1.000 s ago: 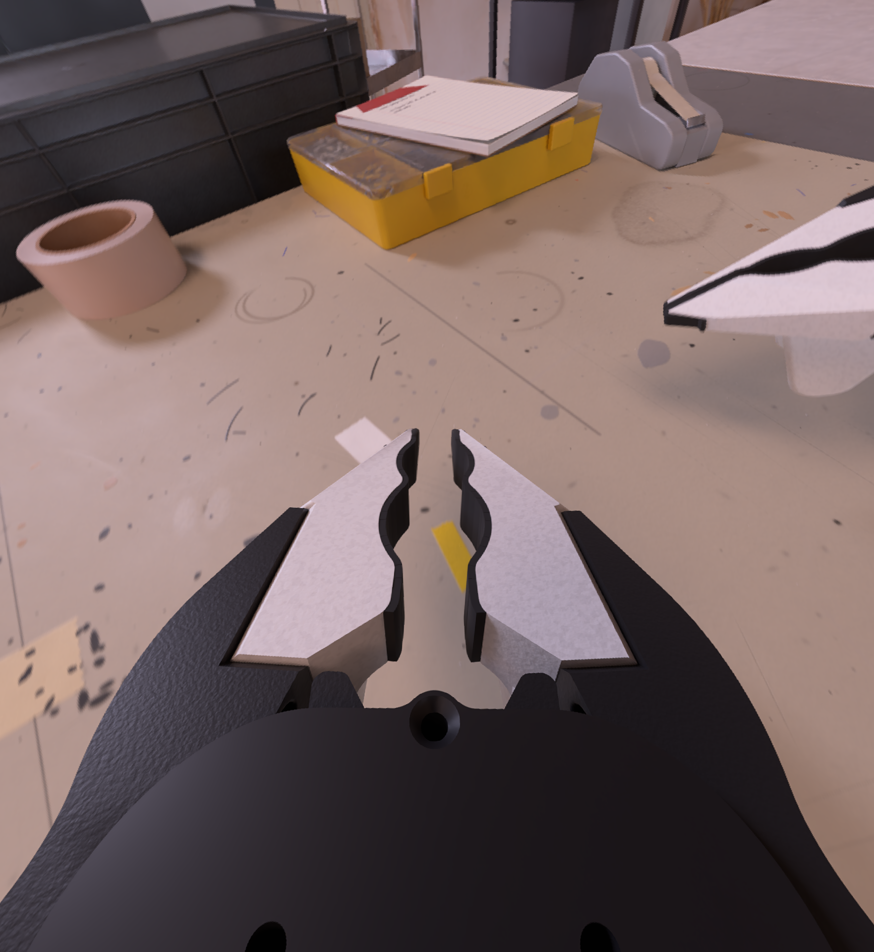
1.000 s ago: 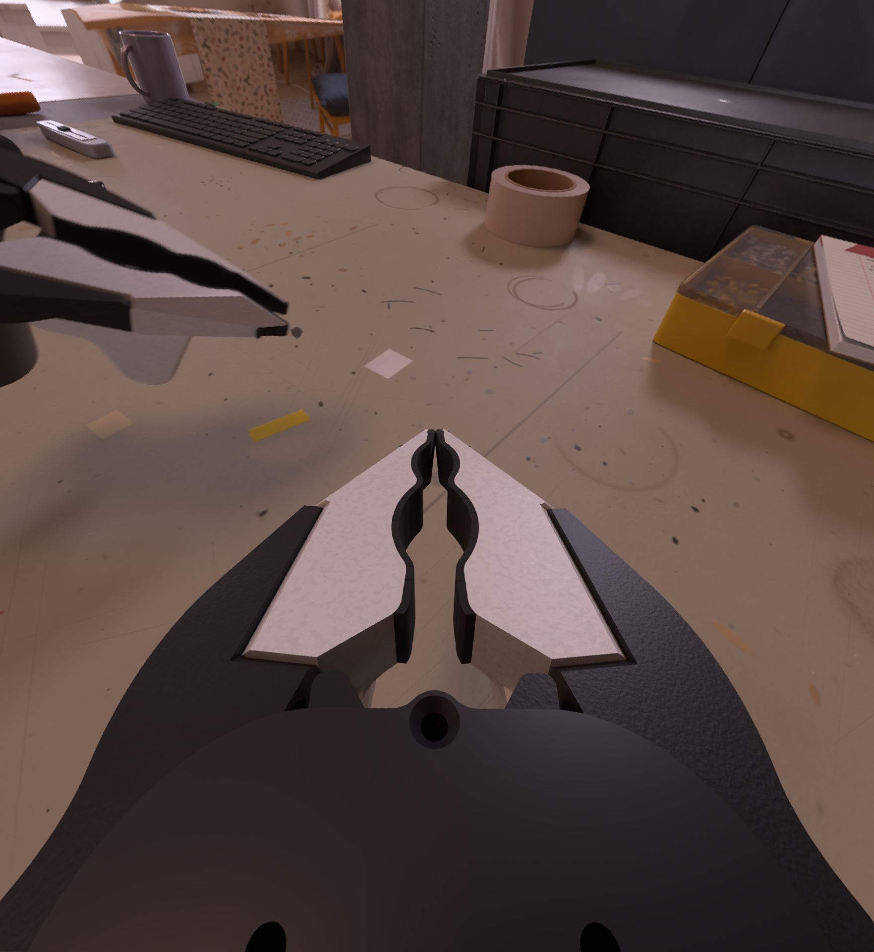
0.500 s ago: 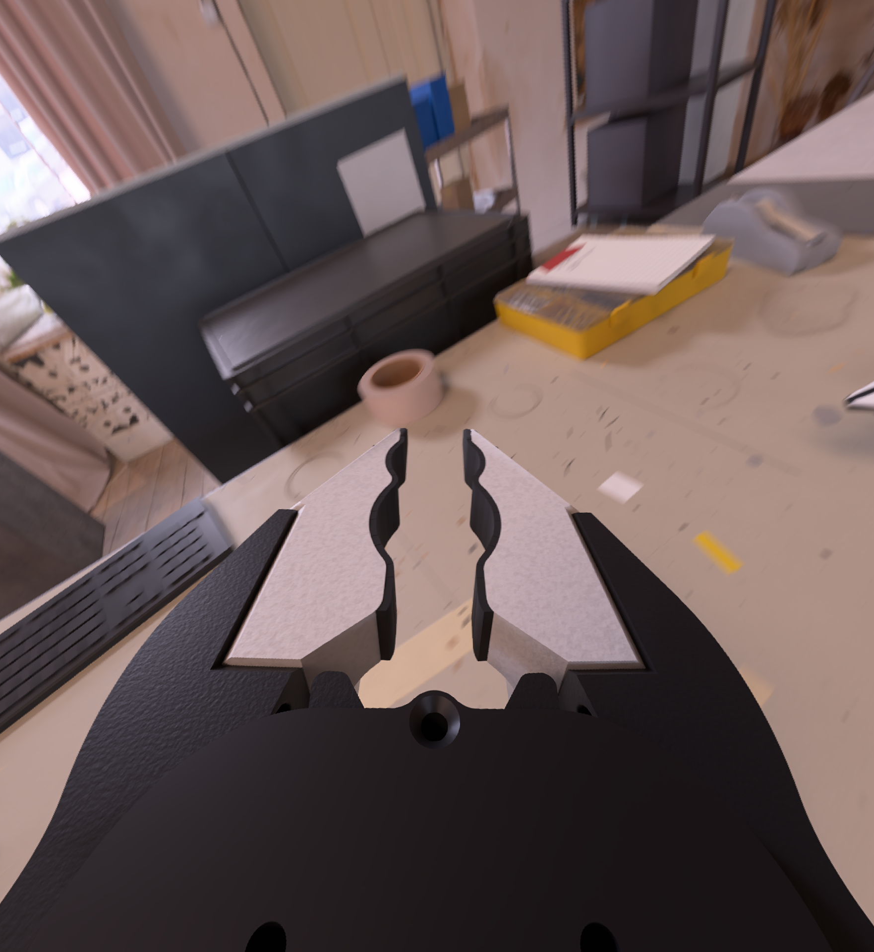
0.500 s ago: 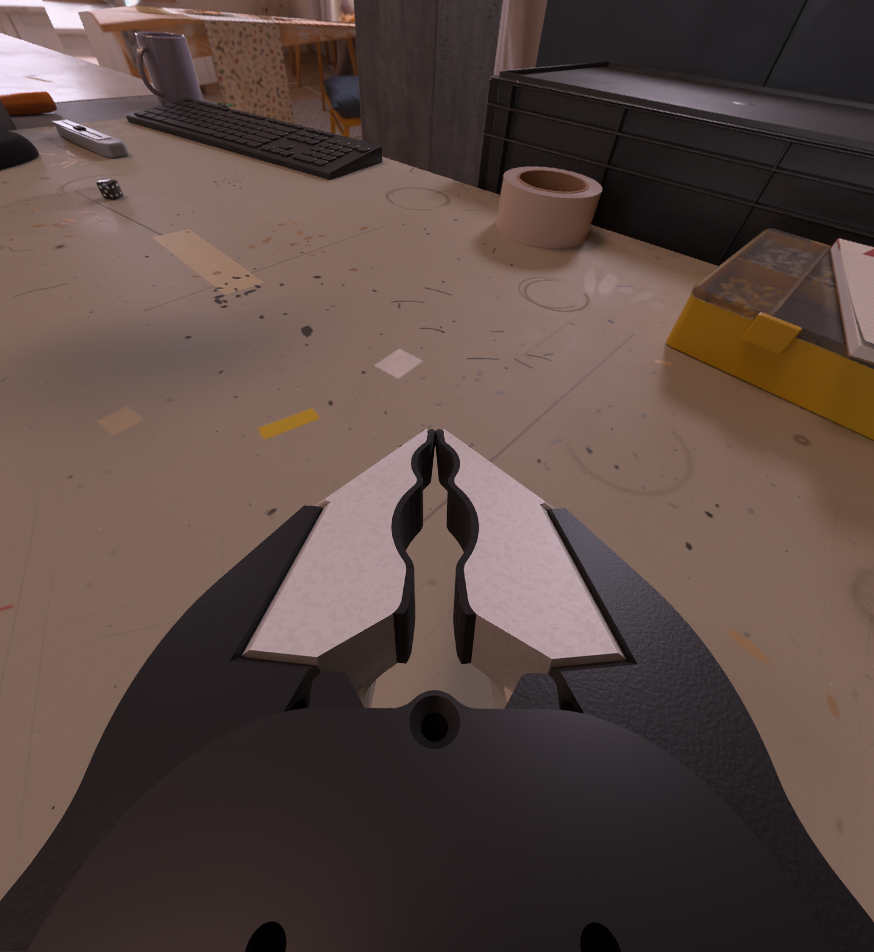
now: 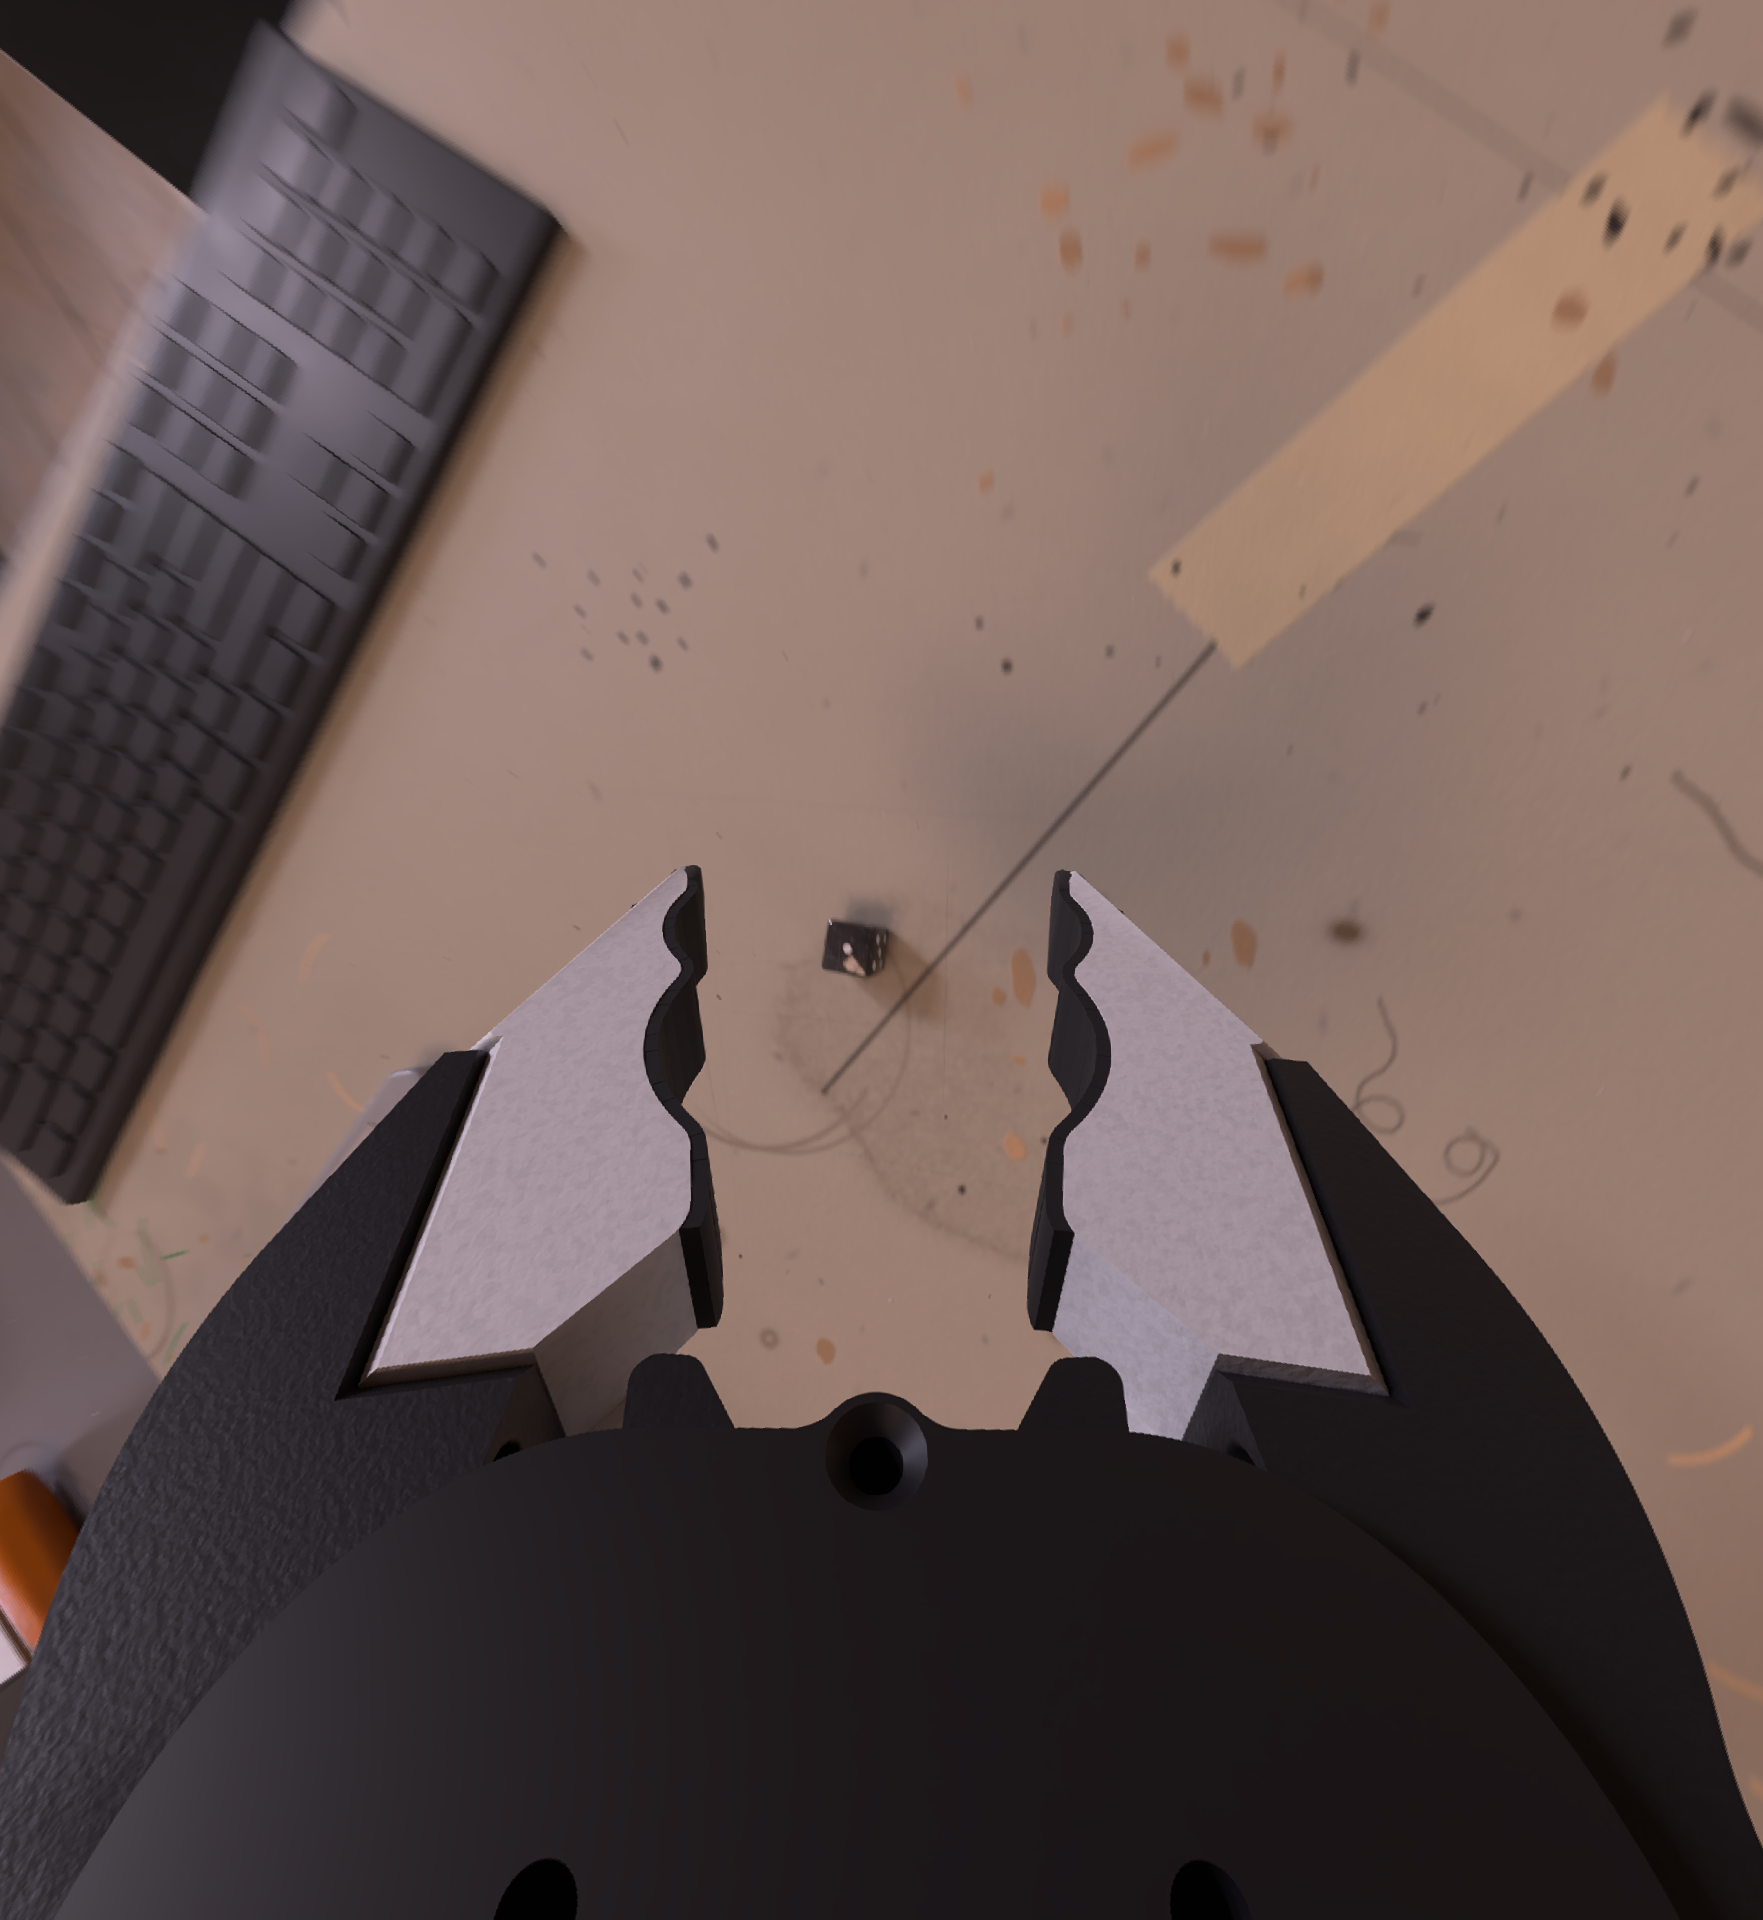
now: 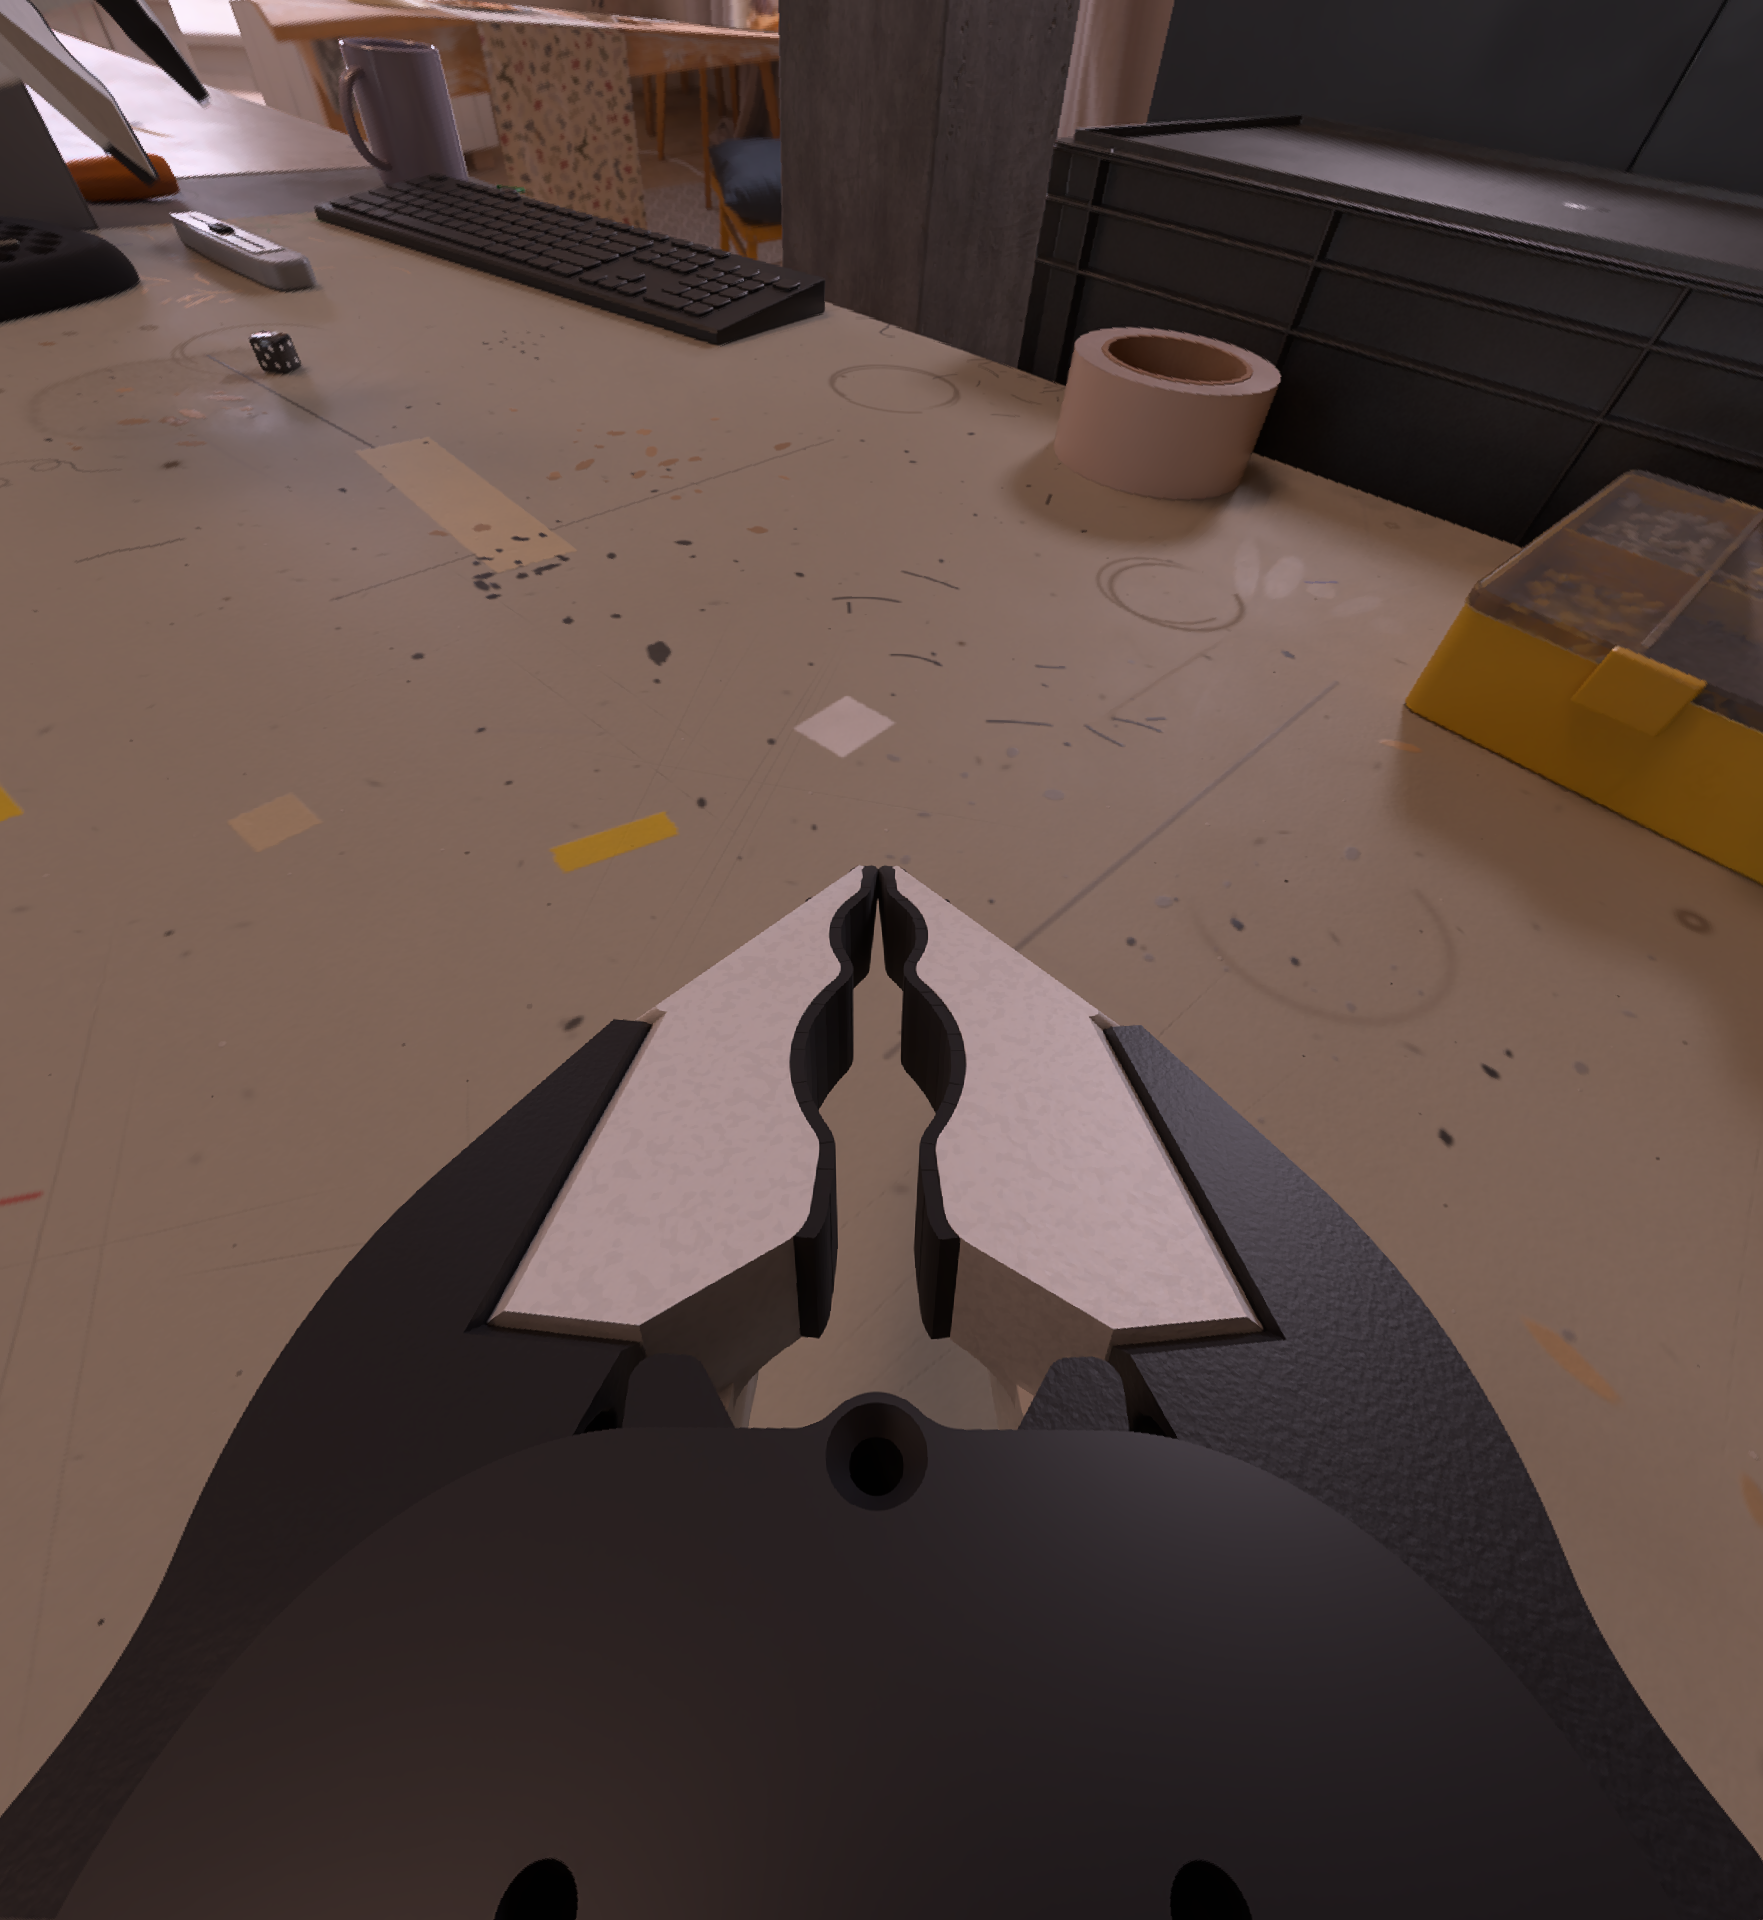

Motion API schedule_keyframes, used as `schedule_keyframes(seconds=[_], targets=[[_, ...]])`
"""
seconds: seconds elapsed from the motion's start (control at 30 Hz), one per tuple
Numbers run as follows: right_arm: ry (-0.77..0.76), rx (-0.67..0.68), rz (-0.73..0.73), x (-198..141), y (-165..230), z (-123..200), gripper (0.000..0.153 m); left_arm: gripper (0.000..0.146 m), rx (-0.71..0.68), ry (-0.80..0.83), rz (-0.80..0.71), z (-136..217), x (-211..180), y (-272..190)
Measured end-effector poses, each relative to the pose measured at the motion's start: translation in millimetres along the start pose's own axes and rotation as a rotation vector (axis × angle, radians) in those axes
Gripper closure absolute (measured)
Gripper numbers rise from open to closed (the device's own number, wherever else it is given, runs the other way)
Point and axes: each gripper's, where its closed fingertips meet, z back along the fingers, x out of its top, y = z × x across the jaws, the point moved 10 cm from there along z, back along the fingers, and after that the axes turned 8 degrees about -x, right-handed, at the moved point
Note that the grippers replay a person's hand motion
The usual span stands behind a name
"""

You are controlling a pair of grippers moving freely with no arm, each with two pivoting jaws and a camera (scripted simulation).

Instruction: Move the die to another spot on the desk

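The die is a small black cube with pale pips, sitting on the bare desk straight below me, framed in the gap between my left fingertips and touching neither. From my right side it shows far off to the left, just beside a grey utility knife with a flat metal body. The desk is a matte tan board, freckled with dark specks, orange flecks, faint pencil rings and a thin dark line that runs just beside the die. A strip of cream masking tape lies flat up to the right.

My left gripper points down at the surface with its jaws spread wide and nothing in them; the fingers are pale grainy wedges with black scalloped inner edges, set in a pebbled black shell. My right gripper hangs low over the desk well apart from the die, tips pressed together and empty.

A black keyboard lies slantwise to the left of the die. Farther out are a beige tape roll, a yellow box with a clear lid, and a grey mug.
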Motion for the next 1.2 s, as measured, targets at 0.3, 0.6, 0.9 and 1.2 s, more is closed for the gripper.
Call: schedule_keyframes(seconds=[0.3,0.6,0.9,1.2], targets=[[0.008,0.012,-0.004,-2.5,-0.1,-1.4,0.153,0.092,-0.192,0.318,-0.034,-56.2,-16.9,32.1],[0.019,0.021,-0.011,-4.6,-1.3,-3.6,0.153,0.105,-0.257,0.471,-0.027,-77.5,-23.0,45.4],[0.021,0.030,-0.003,-5.0,-1.6,-2.8,0.153,0.130,-0.295,0.492,0.008,-79.7,-22.0,46.1],[-0.001,0.043,0.011,-0.6,-0.9,2.7,0.153,0.130,-0.175,0.358,-0.116,-31.8,11.8,16.0]])
